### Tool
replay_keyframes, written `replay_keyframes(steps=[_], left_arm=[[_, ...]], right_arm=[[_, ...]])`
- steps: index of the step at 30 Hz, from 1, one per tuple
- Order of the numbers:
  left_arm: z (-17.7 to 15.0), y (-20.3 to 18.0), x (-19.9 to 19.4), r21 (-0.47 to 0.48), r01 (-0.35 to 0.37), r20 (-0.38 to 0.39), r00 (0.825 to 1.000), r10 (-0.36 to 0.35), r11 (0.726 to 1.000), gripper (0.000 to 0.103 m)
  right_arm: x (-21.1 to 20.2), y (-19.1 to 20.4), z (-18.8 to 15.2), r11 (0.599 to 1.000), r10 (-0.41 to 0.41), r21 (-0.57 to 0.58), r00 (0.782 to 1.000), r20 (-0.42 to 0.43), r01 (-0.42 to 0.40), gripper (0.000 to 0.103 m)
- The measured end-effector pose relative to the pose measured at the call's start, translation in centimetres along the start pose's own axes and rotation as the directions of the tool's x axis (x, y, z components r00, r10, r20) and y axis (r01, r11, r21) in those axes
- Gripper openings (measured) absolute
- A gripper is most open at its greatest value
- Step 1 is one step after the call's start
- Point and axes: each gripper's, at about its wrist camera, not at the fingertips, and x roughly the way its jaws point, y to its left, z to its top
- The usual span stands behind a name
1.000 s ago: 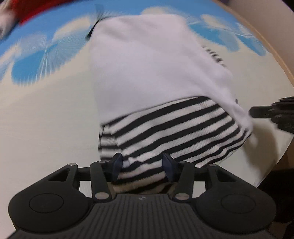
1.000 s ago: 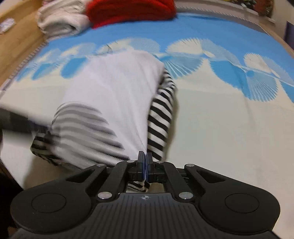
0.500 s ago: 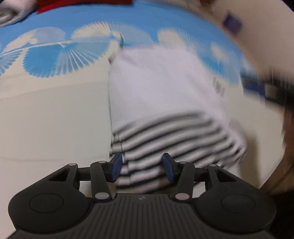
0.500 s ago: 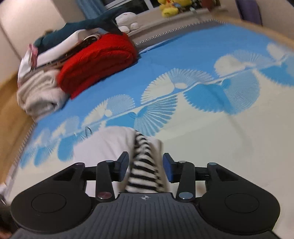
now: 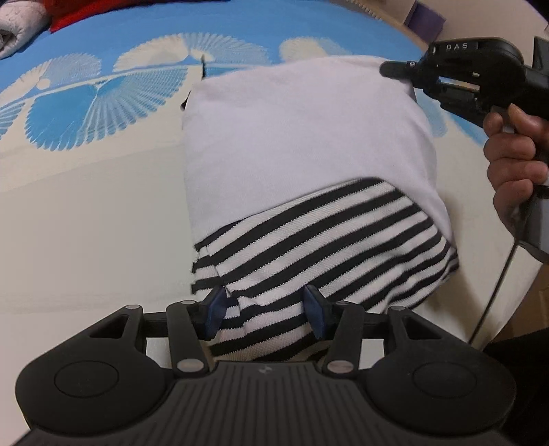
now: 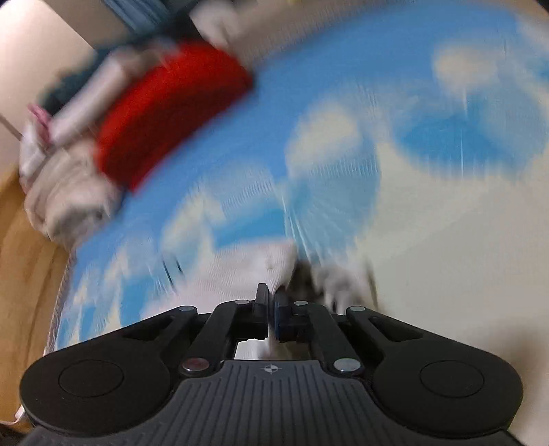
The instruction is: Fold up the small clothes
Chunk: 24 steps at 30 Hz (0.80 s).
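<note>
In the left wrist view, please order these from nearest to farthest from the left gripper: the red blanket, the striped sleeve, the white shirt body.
1. Striped sleeve: between the left gripper fingers.
2. White shirt body: just beyond the stripes, middle.
3. Red blanket: far top left corner.

Left gripper (image 5: 264,310) tilted steeply down, blue pads (image 5: 215,306) held about half apart; right gripper (image 6: 272,314) pinched closed, gripped by a bare hand (image 5: 514,151) at far right
</note>
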Motion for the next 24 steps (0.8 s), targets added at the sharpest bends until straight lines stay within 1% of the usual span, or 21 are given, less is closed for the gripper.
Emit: replay_keyframes(steps=[1, 2, 3, 5, 6, 7, 8, 9, 10, 11, 12, 13, 14, 15, 17, 18, 19, 20, 21, 22, 24], left_arm=[[0.1, -0.4, 0.1, 0.005, 0.01, 0.001, 1.0, -0.01, 1.0, 0.054], [0.1, -1.0, 0.4, 0.022, 0.006, -0.004, 1.0, -0.006, 1.0, 0.054], [-0.1, -1.7, 0.6, 0.052, -0.013, -0.007, 1.0, 0.013, 0.999, 0.054], [-0.4, -2.9, 1.0, 0.102, -0.05, -0.001, 0.999, 0.051, 0.993, 0.056], [-0.5, -3.1, 1.0, 0.112, -0.062, 0.002, 0.998, 0.062, 0.992, 0.056], [-0.7, -3.1, 1.0, 0.112, -0.067, 0.003, 0.998, 0.067, 0.991, 0.056], [-0.7, -3.0, 0.9, 0.104, -0.067, 0.004, 0.998, 0.067, 0.992, 0.056], [-0.7, -2.8, 0.8, 0.092, -0.063, 0.004, 0.998, 0.063, 0.994, 0.056], [-0.7, -2.5, 0.7, 0.079, -0.057, 0.004, 0.998, 0.056, 0.995, 0.056], [-0.7, -2.2, 0.6, 0.071, -0.052, 0.003, 0.999, 0.052, 0.996, 0.056], [-0.7, -2.1, 0.6, 0.067, -0.05, 0.002, 0.999, 0.05, 0.997, 0.056], [-0.7, -2.0, 0.6, 0.066, -0.051, 0.003, 0.999, 0.05, 0.997, 0.056], [-0.7, -2.1, 0.5, 0.067, -0.055, 0.004, 0.998, 0.055, 0.996, 0.056], [-0.6, -2.1, 0.6, 0.069, -0.061, 0.004, 0.998, 0.061, 0.996, 0.056], [-0.5, -2.6, 0.4, 0.067, -0.074, 0.006, 0.997, 0.073, 0.995, 0.056], [-0.4, -2.6, 0.5, 0.062, -0.077, 0.007, 0.997, 0.077, 0.995, 0.056], [-0.3, -2.7, 0.3, 0.053, -0.08, 0.014, 0.997, 0.08, 0.995, 0.057], [-0.1, -2.7, -0.1, 0.039, -0.08, 0.033, 0.996, 0.079, 0.996, 0.057], [0.0, -2.7, -0.7, 0.024, -0.091, 0.068, 0.994, 0.089, 0.996, 0.057], [0.3, -2.8, -1.2, 0.015, -0.105, 0.106, 0.989, 0.103, 0.994, 0.058], [0.9, -2.7, -2.0, -0.006, -0.121, 0.181, 0.976, 0.12, 0.993, 0.058]], right_arm=[[-0.1, -0.3, 0.3, 0.999, -0.05, -0.003, 0.999, 0.004, 0.05, 0.001], [0.5, -1.1, 0.1, 0.993, -0.12, 0.001, 0.992, -0.026, 0.12, 0.001], [1.4, -1.9, -0.4, 0.982, -0.191, -0.004, 0.979, -0.068, 0.191, 0.001], [3.0, -2.7, -1.6, 0.958, -0.286, -0.049, 0.949, -0.136, 0.282, 0.001], [3.4, -2.6, -2.2, 0.951, -0.307, -0.072, 0.94, -0.149, 0.299, 0.002], [3.3, -2.3, -2.4, 0.948, -0.314, -0.092, 0.938, -0.146, 0.303, 0.003], [3.0, -1.7, -2.6, 0.942, -0.328, -0.121, 0.935, -0.136, 0.313, 0.004], [2.5, -0.9, -2.6, 0.926, -0.361, -0.158, 0.925, -0.118, 0.342, 0.006], [1.7, 0.0, -2.6, 0.911, -0.388, -0.188, 0.917, -0.088, 0.367, 0.016], [0.5, 0.7, -2.6, 0.907, -0.386, -0.208, 0.921, -0.057, 0.367, 0.02], [-1.1, 1.6, -2.7, 0.91, -0.354, -0.239, 0.935, -0.017, 0.34, 0.027], [-2.4, 2.5, -2.9, 0.908, -0.319, -0.28, 0.948, 0.014, 0.31, 0.031], [-3.7, 3.6, -3.5, 0.9, -0.271, -0.344, 0.962, 0.038, 0.267, 0.031], [-4.6, 4.7, -4.2, 0.888, -0.219, -0.407, 0.975, 0.035, 0.214, 0.031], [-5.0, 5.8, -6.0, 0.855, -0.151, -0.507, 0.988, -0.039, 0.11, 0.031], [-4.1, 5.7, -7.2, 0.831, -0.179, -0.55, 0.978, -0.109, 0.091, 0.032], [-2.2, 4.9, -8.8, 0.802, -0.269, -0.589, 0.939, -0.213, 0.096, 0.031], [-0.8, 3.7, -10.3, 0.782, -0.347, -0.614, 0.895, -0.281, 0.11, 0.031], [-0.3, 2.9, -11.0, 0.775, -0.366, -0.622, 0.883, -0.295, 0.113, 0.031], [-0.4, 2.7, -10.9, 0.779, -0.354, -0.617, 0.889, -0.292, 0.108, 0.032], [-0.8, 2.4, -9.9, 0.815, -0.336, -0.569, 0.89, -0.307, 0.111, 0.032]])
